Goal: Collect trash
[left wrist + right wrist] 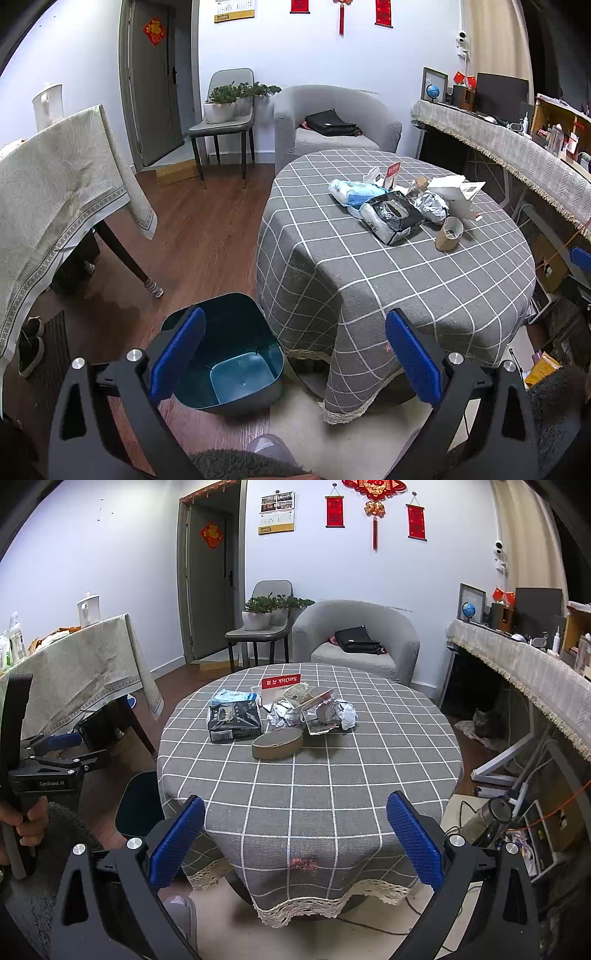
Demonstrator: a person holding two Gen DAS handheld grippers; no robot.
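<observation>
A matt woven checked cloth (314,775) with a lace hem covers the table. Crumpled paper (345,714) and a glossy plastic packet (234,720) lie on it. The bin (236,354) looks smooth and shiny inside.

One round table (332,775) under a grey checked cloth bears the trash: one cardboard tube (277,743), one black-and-white packet (233,720), one blue-and-white packet (354,192), one red-and-white card (279,681) at the far side, and at least three crumpled paper wads (343,714) to the right. One dark bin (236,354) stands on the floor at the near left. Two blue-padded grippers are visible: left gripper (295,354), right gripper (295,834). Far off stand one armchair (354,638), one grey chair (262,627) and one cat (484,720).
</observation>
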